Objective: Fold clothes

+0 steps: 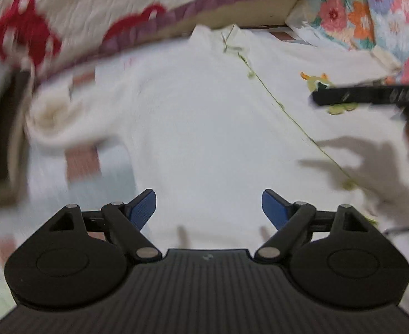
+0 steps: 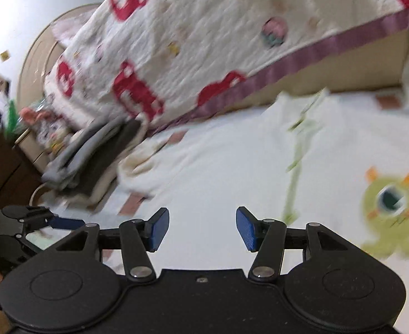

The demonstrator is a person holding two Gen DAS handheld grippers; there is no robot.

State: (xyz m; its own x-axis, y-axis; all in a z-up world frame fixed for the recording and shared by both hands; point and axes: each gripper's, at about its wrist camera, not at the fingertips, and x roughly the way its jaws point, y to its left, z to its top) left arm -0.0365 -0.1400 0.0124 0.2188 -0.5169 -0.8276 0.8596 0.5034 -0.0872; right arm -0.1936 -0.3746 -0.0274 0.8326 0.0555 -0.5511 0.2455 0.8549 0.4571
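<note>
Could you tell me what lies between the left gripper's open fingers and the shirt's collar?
Only bare white shirt fabric, in the left wrist view; the left gripper holds nothing, and the green vine print runs off to the right.

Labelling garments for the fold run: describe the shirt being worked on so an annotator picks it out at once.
Start at the quilt with red prints draped over the bed edge; in front of it a white top lies spread flat. Unlike the grey folded pile at the side, it carries a thin green line down the front and a one-eyed green monster patch.
</note>
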